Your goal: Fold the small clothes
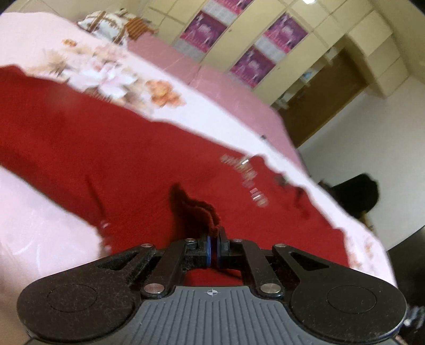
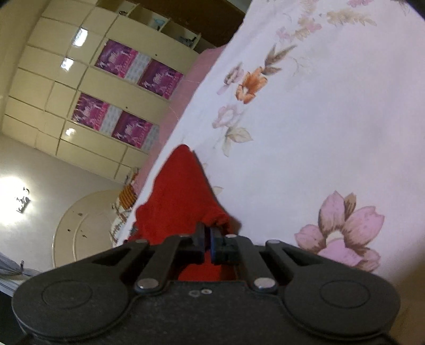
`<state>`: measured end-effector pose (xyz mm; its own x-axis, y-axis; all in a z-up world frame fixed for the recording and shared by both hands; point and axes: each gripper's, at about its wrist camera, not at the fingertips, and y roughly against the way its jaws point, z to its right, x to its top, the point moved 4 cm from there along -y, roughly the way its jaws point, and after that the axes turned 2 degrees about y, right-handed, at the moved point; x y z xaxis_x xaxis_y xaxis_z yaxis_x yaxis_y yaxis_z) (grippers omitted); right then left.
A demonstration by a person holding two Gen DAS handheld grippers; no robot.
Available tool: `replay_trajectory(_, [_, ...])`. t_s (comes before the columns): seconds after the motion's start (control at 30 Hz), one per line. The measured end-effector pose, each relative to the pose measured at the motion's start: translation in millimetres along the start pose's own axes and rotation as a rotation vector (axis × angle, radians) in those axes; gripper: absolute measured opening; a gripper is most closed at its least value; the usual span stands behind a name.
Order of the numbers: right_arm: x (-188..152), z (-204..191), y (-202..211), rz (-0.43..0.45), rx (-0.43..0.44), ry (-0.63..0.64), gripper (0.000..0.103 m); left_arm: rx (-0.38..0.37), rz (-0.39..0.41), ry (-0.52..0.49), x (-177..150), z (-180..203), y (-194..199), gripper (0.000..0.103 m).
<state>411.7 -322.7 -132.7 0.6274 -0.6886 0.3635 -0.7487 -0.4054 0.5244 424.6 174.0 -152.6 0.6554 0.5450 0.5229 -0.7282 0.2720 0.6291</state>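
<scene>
A red garment [image 1: 119, 148] with a row of shiny studs lies spread on a floral bedsheet [image 1: 111, 69]. In the left wrist view my left gripper [image 1: 213, 237] is shut on a dark red bunched fold of that garment, which sticks up just past the fingertips. In the right wrist view my right gripper [image 2: 208, 233] is shut on a corner of the red garment [image 2: 178, 196], which rises in a peak ahead of the jaws over the white flowered sheet [image 2: 318, 119].
Cream wardrobe doors with purple panels [image 1: 255, 63] stand behind the bed. A pink mattress edge [image 1: 212, 79] runs along the far side. A patterned pillow [image 1: 106, 24] lies at the bed's far corner. A dark object [image 1: 356, 191] sits on the floor beside the bed.
</scene>
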Motion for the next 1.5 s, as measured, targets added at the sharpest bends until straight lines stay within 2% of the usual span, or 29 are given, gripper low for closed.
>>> replay_trajectory(0.17, [0.2, 4.5, -1.6, -0.019, -0.006, 0.008, 0.005, 0.012, 0.022, -0.021, -5.6, -3.4, 3.5, 0.004])
replay_trajectory(0.2, [0.9, 2.2, -0.5, -0.031, 0.002, 0.02, 0.012, 0.038, 0.044, -0.033, -4.1, -3.8, 8.5, 0.004])
replay_trajectory(0.23, [1.5, -2.4, 3.3, -0.04, 0.012, 0.042, 0.026, 0.076, 0.071, -0.046, -1.6, -5.8, 16.4, 0.004])
replay_trajectory(0.3, [1.1, -17.1, 18.1, -0.028, 0.019, 0.148, 0.036, 0.138, 0.145, -0.061, 3.9, -7.7, 35.4, 0.004])
replay_trajectory(0.37, [0.2, -36.5, 29.6, 0.008, 0.003, 0.308, 0.033, 0.126, 0.179, -0.122, 8.2, 8.2, 39.1, 0.004])
replay_trajectory(0.4, [-1.9, -45.6, 25.9, 0.0, -0.022, 0.374, 0.026, 0.103, 0.17, -0.169, 7.2, 25.2, 31.6, 0.004])
replay_trajectory(0.5, [-29.7, -86.5, -6.1, -0.059, -0.068, 0.602, 0.024, 0.011, 0.08, -0.32, -13.8, 91.0, -10.6, 0.006])
replay_trajectory(0.57, [-62.3, -115.8, -29.2, -0.092, -0.058, 0.747, 0.024, -0.033, 0.047, -0.423, -35.5, 131.7, -38.2, 0.049])
replay_trajectory(0.6, [-74.6, -123.9, -39.1, -0.107, -0.075, 0.804, 0.023, -0.022, 0.053, -0.444, -43.4, 142.7, -47.5, 0.077])
replay_trajectory(0.67, [-93.6, -129.0, -55.6, -0.136, -0.141, 0.907, 0.021, 0.01, 0.013, -0.506, -57.7, 152.8, -65.3, 0.078])
replay_trajectory(0.7, [-97.6, -126.8, -58.1, -0.137, -0.166, 0.948, 0.02, 0.056, -0.015, -0.561, -64.5, 150.1, -72.0, 0.078])
replay_trajectory(0.77, [-92.5, -121.2, -49.0, -0.101, -0.207, 1.014, 0.018, 0.092, 0.029, -0.629, -64.4, 132.9, -60.9, 0.078])
replay_trajectory(0.83, [-66.3, -104.1, -32.8, -0.024, -0.322, 1.008, 0.02, 0.067, 0.052, -0.609, -53.0, 105.9, -44.2, 0.078])
replay_trajectory(0.87, [-50.2, -91.2, -26.1, -0.012, -0.354, 0.966, 0.02, 0.121, 0.061, -0.612, -47.4, 96.4, -39.1, 0.078])
replay_trajectory(0.93, [-31.0, -77.6, -19.0, -0.052, -0.283, 0.894, 0.018, 0.118, 0.058, -0.589, -37.5, 87.9, -32.6, 0.078])
replay_trajectory(0.97, [-29.3, -81.0, -18.6, -0.063, -0.278, 0.911, 0.02, 0.11, 0.075, -0.564, -31.7, 88.6, -28.0, 0.078])
replay_trajectory(1.03, [-25.1, -93.9, -18.7, -0.022, -0.237, 0.926, 0.031, 0.122, 0.113, -0.562, -21.6, 93.6, -26.4, 0.078])
replay_trajectory(1.1, [-17.9, -105.1, -31.4, 0.001, -0.204, 0.883, 0.032, 0.16, 0.121, -0.544, -9.6, 94.4, -37.0, 0.078])
replay_trajectory(1.2, [-11.1, -115.1, -60.6, -0.016, -0.175, 0.854, 0.029, 0.173, 0.089, -0.497, -0.9, 79.6, -52.0, 0.078])
replay_trajectory(1.23, [-10.9, -116.7, -71.6, -0.026, -0.18, 0.883, 0.025, 0.181, 0.048, -0.507, -2.1, 73.9, -61.0, 0.078])
replay_trajectory(1.3, [-2.6, -114.5, -90.9, -0.037, -0.231, 0.921, 0.013, 0.179, 0.061, -0.586, -6.4, 71.6, -64.1, 0.078])
replay_trajectory(1.37, [20.6, -99.9, -95.8, 0.003, -0.316, 0.854, 0.013, 0.171, 0.059, -0.578, -3.4, 69.1, -60.5, 0.078])
replay_trajectory(1.4, [33.8, -90.2, -94.6, 0.01, -0.336, 0.796, 0.009, 0.174, 0.065, -0.565, -1.1, 67.4, -57.7, 0.078])
replay_trajectory(1.47, [40.8, -88.1, -88.1, 0.0, -0.315, 0.757, 0.01, 0.176, 0.068, -0.559, -3.6, 63.4, -57.9, 0.078])
replay_trajectory(1.5, [34.7, -94.5, -82.3, 0.017, -0.3, 0.783, 0.022, 0.19, 0.075, -0.579, -6.4, 64.7, -61.3, 0.08])
